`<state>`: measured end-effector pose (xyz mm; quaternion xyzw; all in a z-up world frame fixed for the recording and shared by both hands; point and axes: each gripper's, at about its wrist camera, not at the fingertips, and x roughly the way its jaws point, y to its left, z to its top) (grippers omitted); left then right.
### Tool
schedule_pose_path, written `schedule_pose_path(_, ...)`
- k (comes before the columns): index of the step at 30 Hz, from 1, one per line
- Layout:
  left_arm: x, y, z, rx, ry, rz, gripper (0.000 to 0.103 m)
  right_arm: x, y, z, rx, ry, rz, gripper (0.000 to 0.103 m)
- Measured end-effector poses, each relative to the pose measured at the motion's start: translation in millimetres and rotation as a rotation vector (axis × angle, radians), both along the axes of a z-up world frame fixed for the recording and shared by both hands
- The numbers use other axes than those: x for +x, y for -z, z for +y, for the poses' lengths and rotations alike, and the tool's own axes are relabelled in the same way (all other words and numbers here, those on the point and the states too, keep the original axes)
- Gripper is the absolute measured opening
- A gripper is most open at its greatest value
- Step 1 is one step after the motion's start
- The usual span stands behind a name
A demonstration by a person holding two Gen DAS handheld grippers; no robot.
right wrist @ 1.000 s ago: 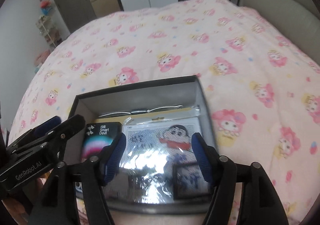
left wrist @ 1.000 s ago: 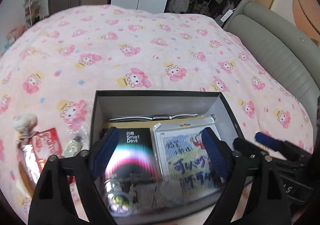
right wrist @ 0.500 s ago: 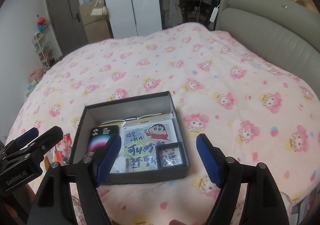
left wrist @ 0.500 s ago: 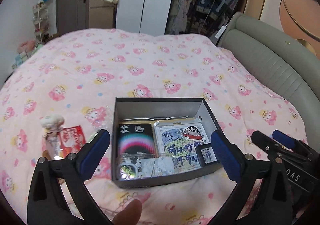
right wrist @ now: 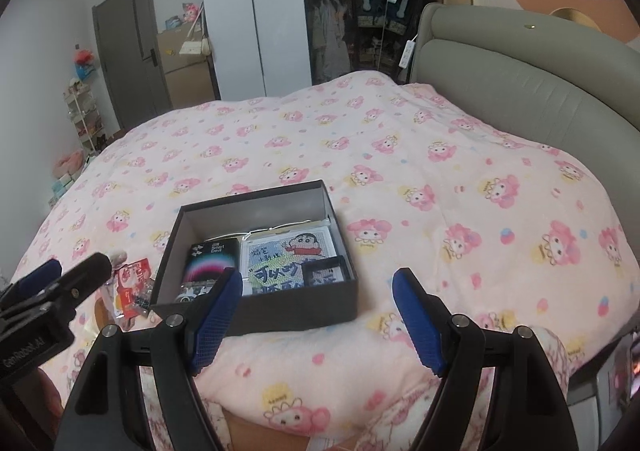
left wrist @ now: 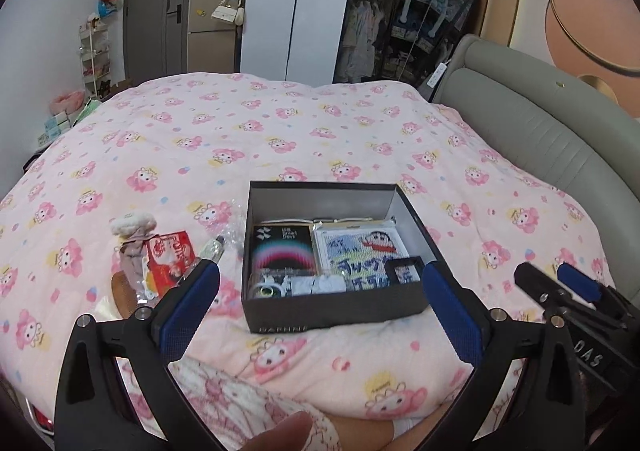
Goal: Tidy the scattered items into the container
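Through the left camera, the left tongs (left wrist: 320, 311) have pulled back, gaping and empty, from the box (left wrist: 332, 307), leaving loose bits (left wrist: 160, 263) beside it. Through the right, the right tongs (right wrist: 318, 319) have retreated too, wide and empty, so tidying remains unfinished.

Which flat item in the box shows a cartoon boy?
The white bead-art pack, right of the black Smart Devil box; the small black frame lies on its near corner.

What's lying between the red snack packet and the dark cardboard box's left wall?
In the left wrist view, a small clear-wrapped item lies on the pink quilt between the red snack packet and the dark cardboard box.
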<state>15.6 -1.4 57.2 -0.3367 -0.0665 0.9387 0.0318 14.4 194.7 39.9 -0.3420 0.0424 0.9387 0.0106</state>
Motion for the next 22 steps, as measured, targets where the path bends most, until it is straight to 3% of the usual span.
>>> schedule_pose_path(5,12.3,1.5,11.1,-0.05,0.019,0.008,0.102,13.3,2.0,3.4,-0.011,0.001,0.007,0.076)
schedule_pose_path(22,2.1,18.8,20.0,-0.046,0.043,-0.041,0.102,8.8,15.1,9.0,-0.005,-0.002,-0.023,0.076)
